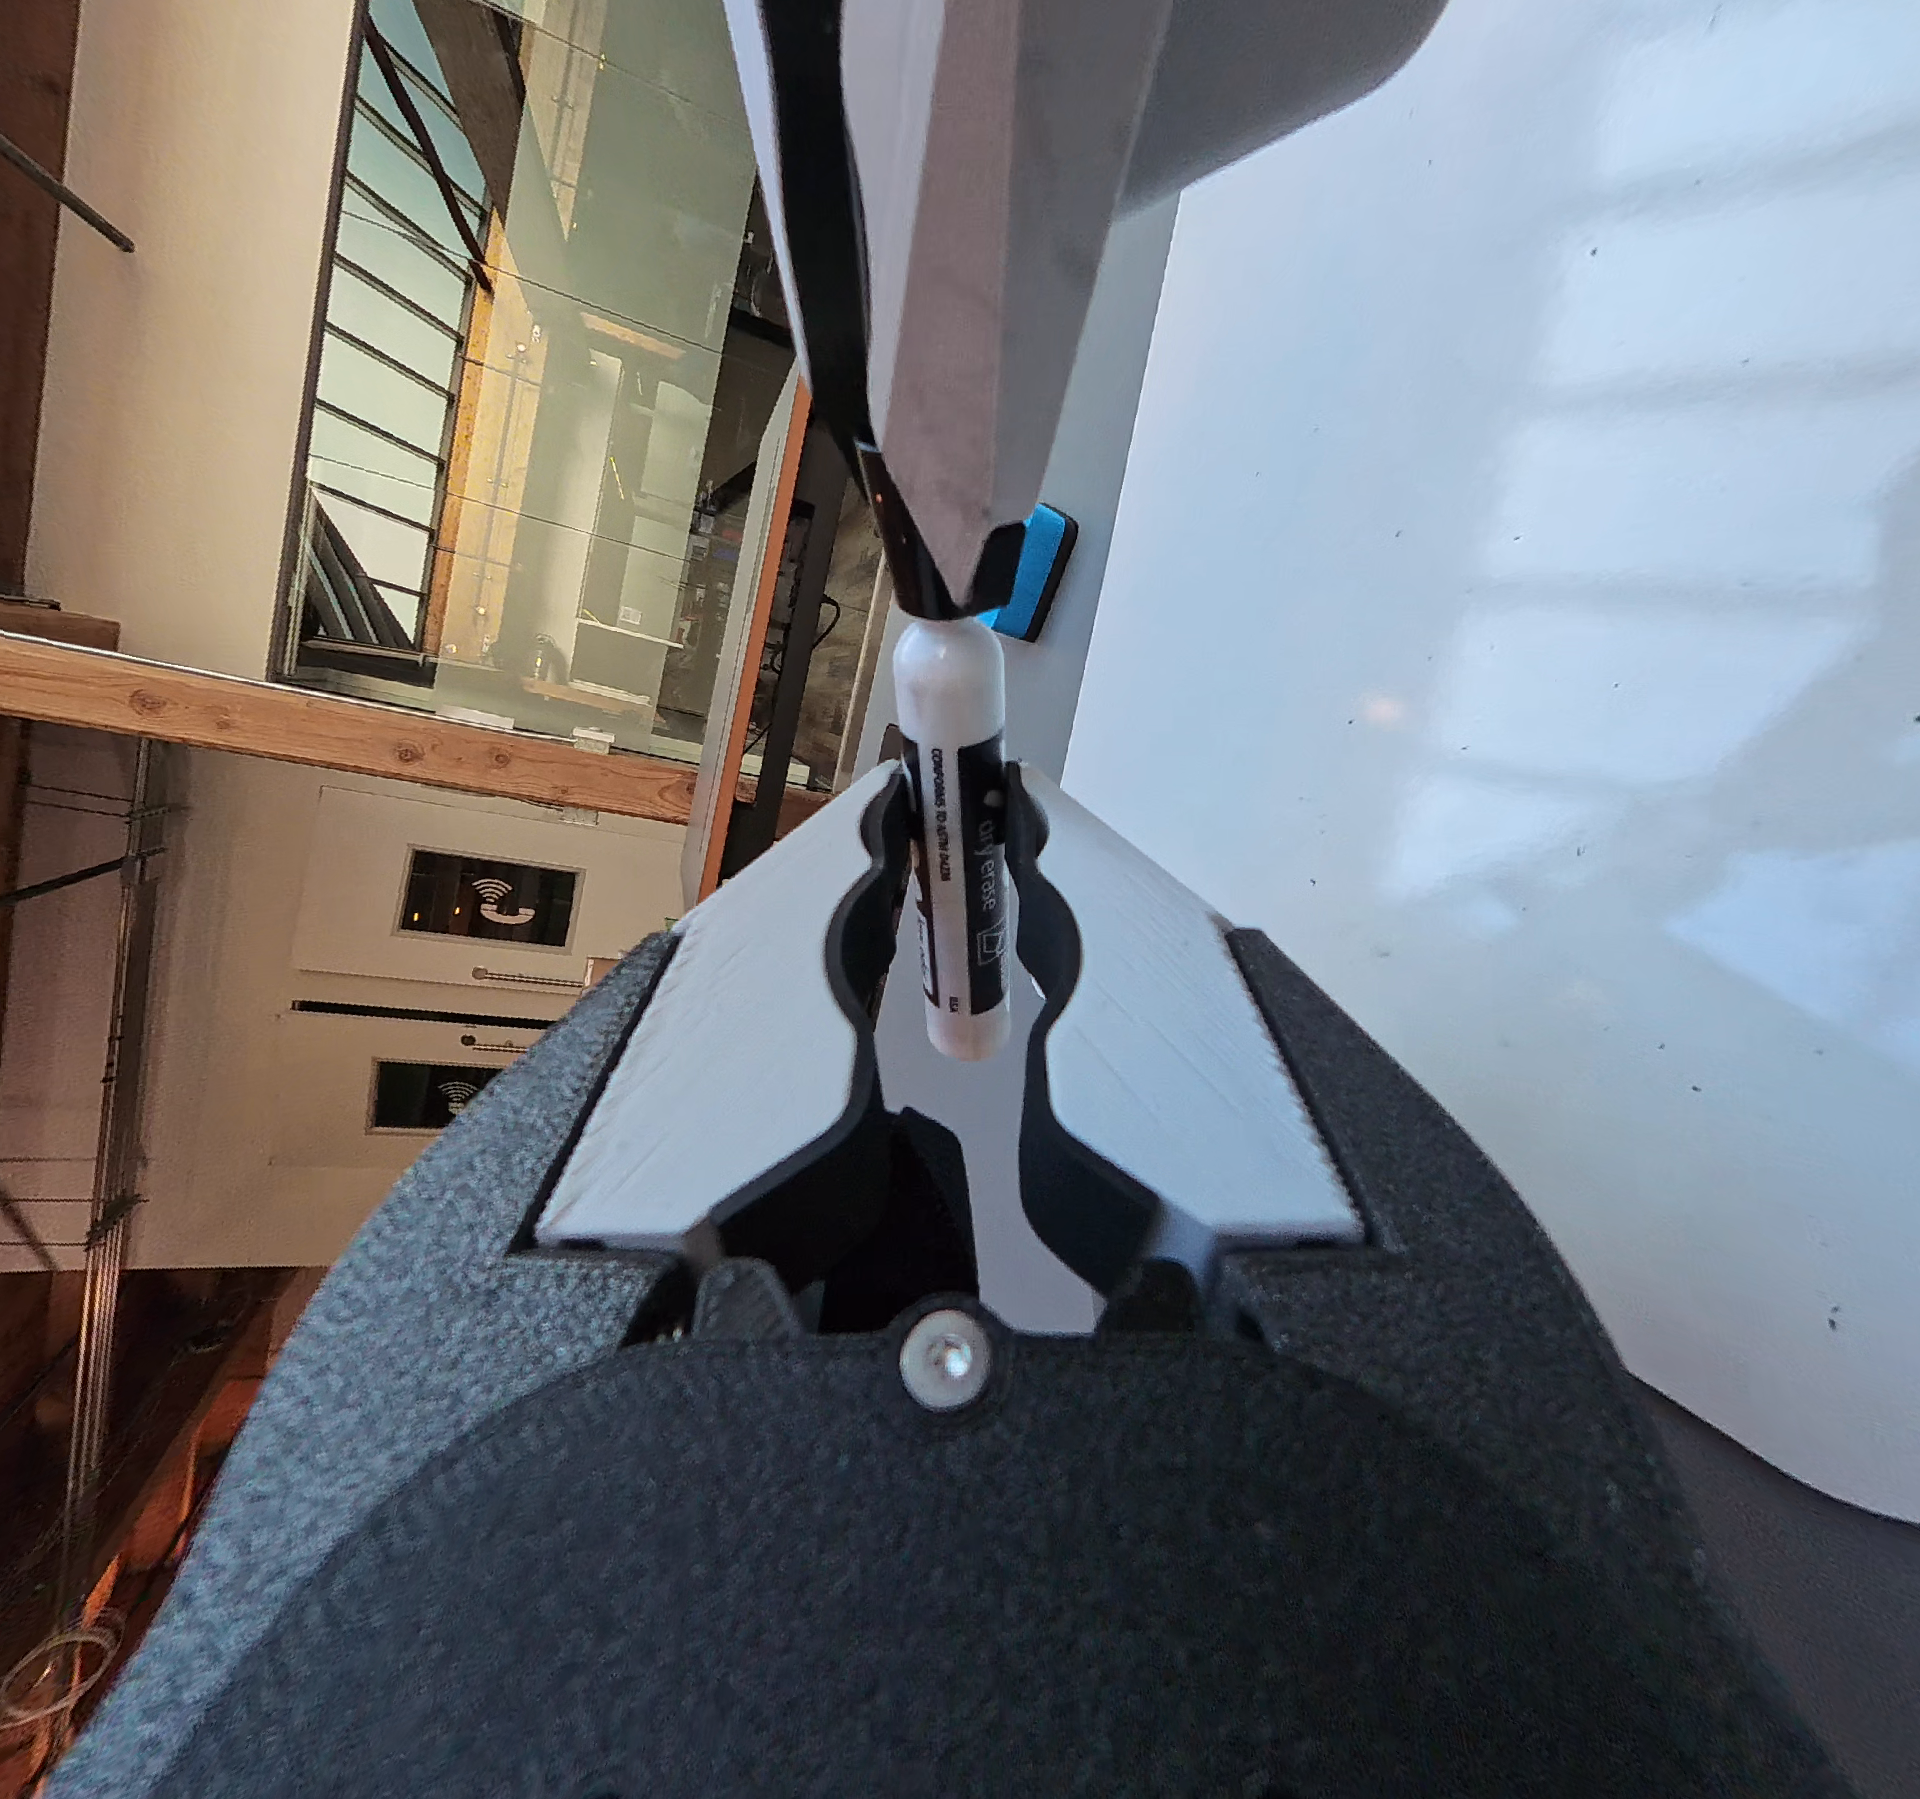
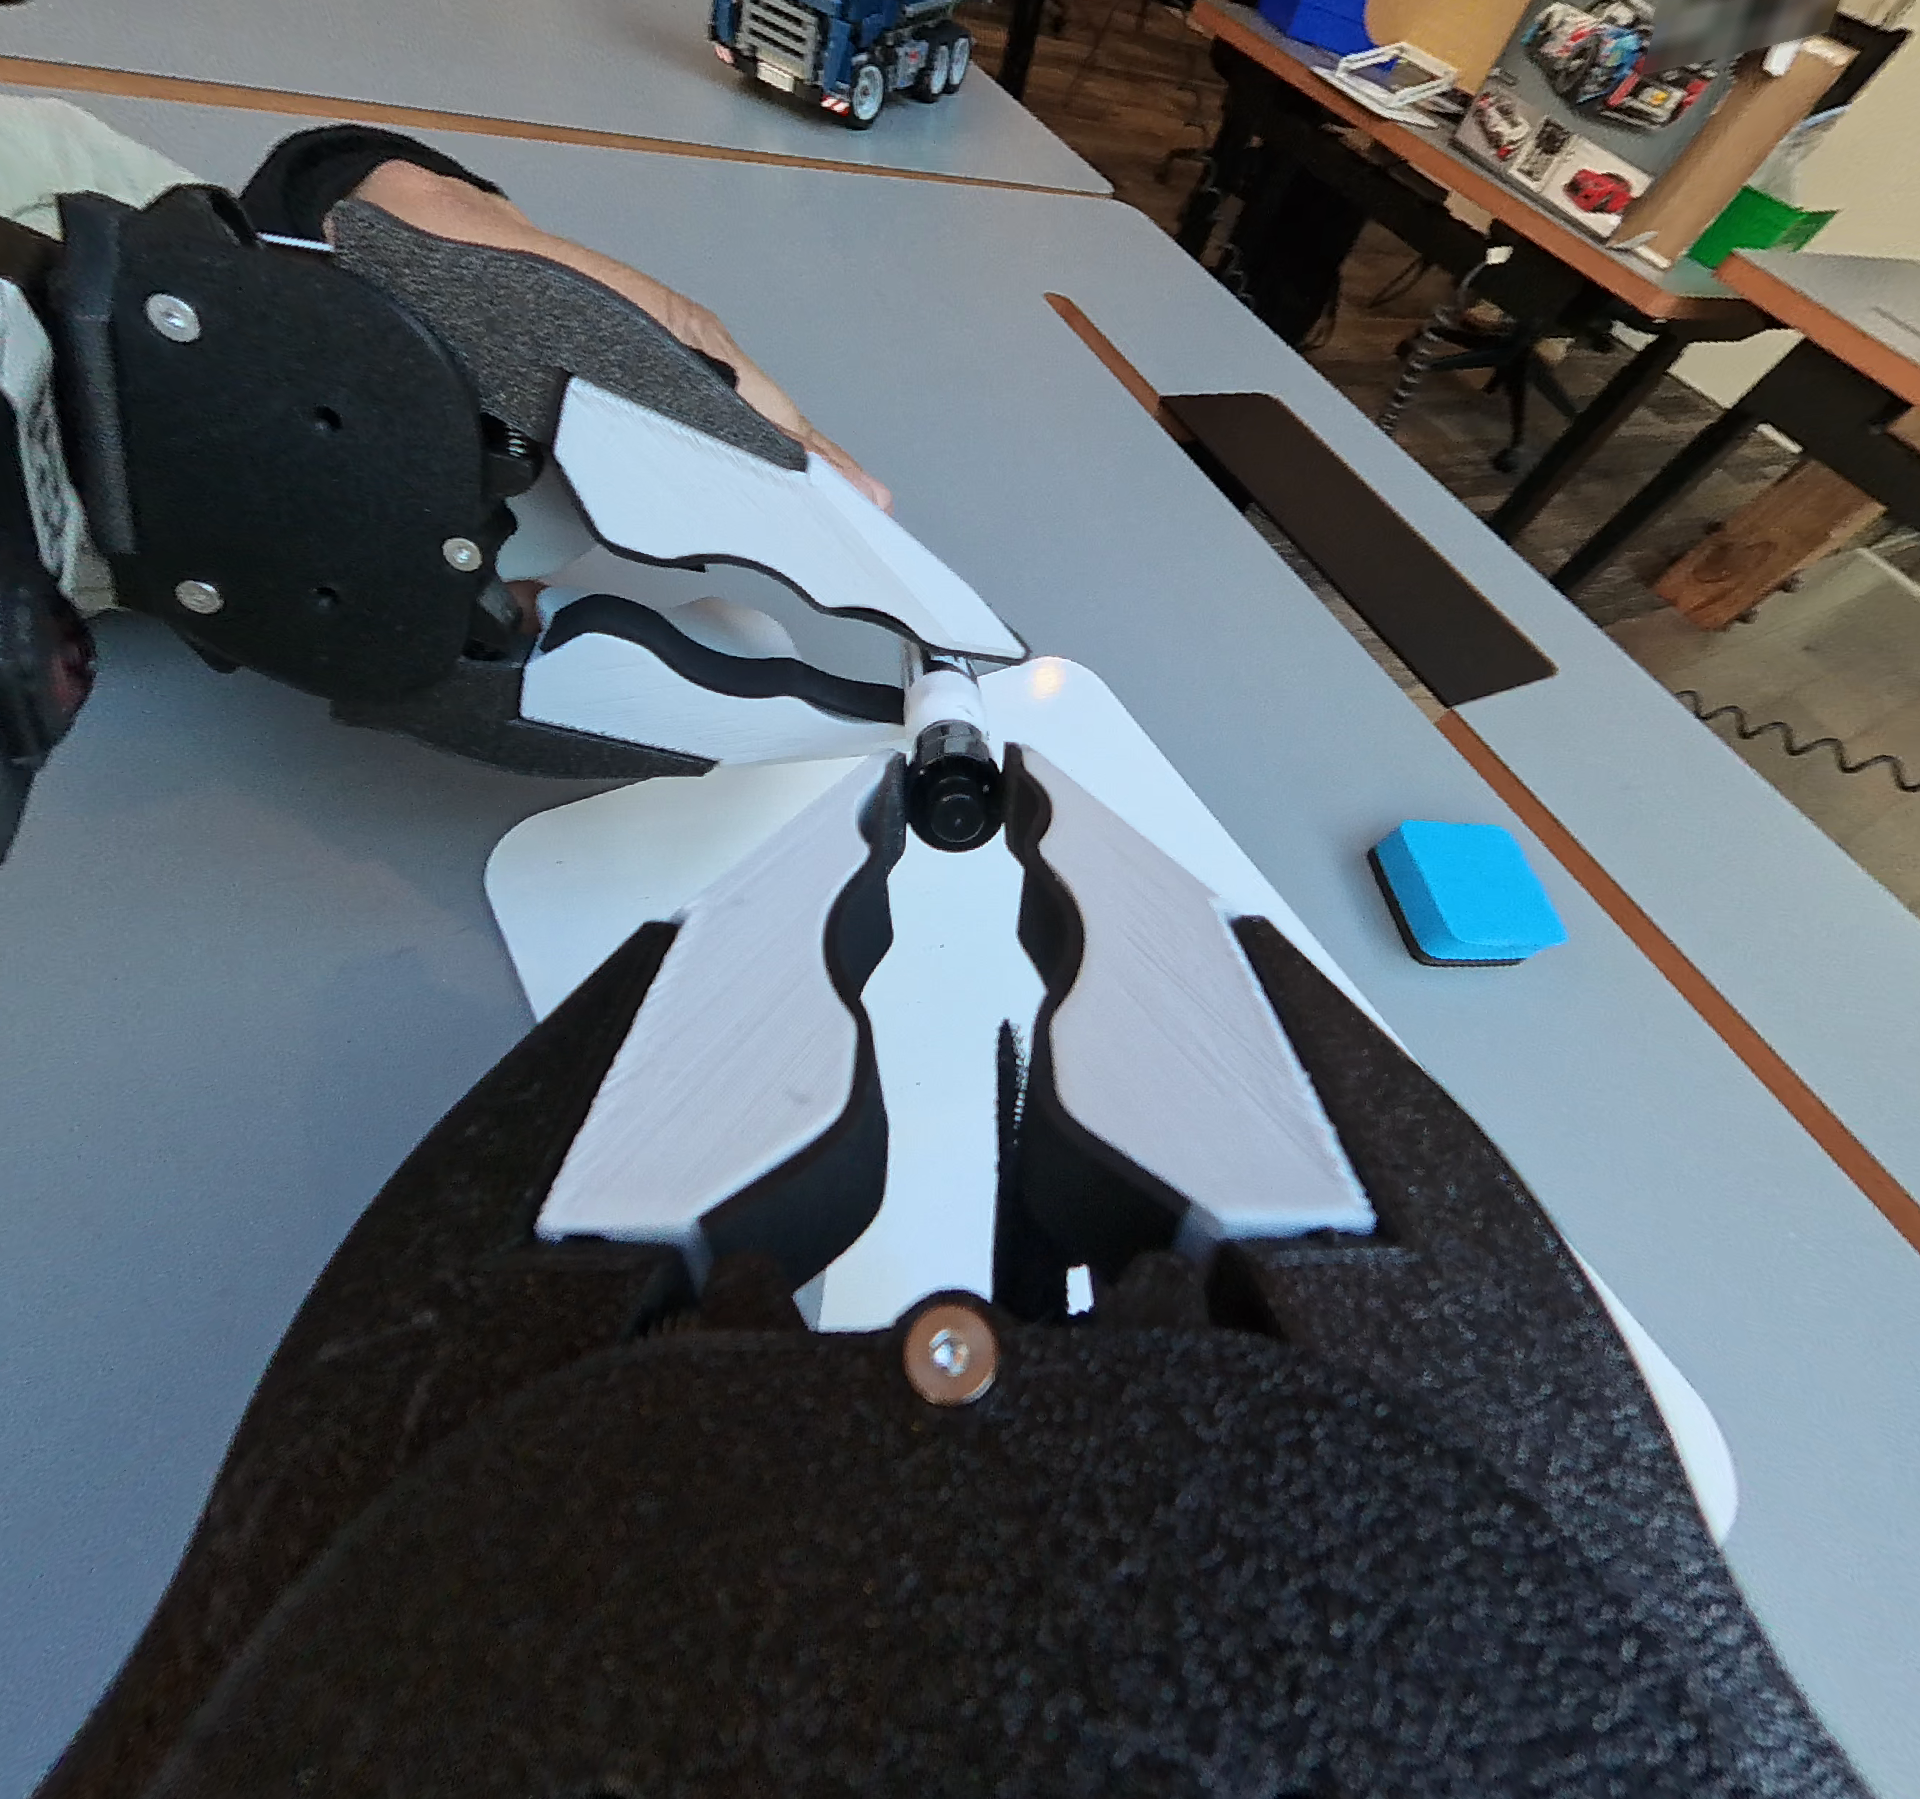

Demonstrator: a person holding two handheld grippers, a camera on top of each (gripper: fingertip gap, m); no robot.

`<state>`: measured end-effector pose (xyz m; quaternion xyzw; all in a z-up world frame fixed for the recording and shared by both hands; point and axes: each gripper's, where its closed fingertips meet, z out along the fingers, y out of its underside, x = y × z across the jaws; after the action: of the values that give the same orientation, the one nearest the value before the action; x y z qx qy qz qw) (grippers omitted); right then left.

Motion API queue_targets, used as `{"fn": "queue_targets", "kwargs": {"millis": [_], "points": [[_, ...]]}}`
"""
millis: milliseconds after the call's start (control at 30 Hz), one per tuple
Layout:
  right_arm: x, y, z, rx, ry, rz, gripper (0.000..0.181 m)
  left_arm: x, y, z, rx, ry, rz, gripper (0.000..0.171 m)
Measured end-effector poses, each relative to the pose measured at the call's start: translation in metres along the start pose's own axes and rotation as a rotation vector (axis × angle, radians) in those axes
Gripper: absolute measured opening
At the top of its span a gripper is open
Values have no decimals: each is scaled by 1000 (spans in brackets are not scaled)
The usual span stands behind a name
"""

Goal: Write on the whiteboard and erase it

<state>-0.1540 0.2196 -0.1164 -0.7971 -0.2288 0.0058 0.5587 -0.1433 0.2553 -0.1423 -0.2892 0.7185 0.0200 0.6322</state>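
Left gripper (image 2: 940, 679), reaching in from the table's left side, clamps the marker (image 1: 961, 876) by its white barrel; its long axis runs straight into the right gripper (image 2: 951, 793), pinching its black cap (image 2: 948, 799) above the whiteboard (image 2: 582, 876), blue eraser (image 2: 1467, 892) rightward.

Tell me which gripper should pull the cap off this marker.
Right. The right gripper is shut on the black cap, while the left gripper clamps the white barrel, so it can likely brace while the right pulls.
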Motion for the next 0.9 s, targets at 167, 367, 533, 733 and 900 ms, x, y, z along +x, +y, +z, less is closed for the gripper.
{"fn": "queue_targets", "kwargs": {"millis": [167, 367, 533, 733, 900], "points": [[0, -1, 2, 11, 14, 22, 17, 1, 1, 1, 0, -4, -5, 15], [0, 1, 3, 22, 0, 56, 17, 2, 1, 2, -4, 2, -9, 14], [0, 3, 4, 12, 0, 60, 17, 3, 1, 2, -5, -3, -13, 14], [7, -1, 0, 30, 0, 101, 19, 0, -5, 1, 28, -2, -60, 16], [8, -8, -6, 47, -36, 140, 19, 0, -11, 0, 84, 55, -179, 17]]}}
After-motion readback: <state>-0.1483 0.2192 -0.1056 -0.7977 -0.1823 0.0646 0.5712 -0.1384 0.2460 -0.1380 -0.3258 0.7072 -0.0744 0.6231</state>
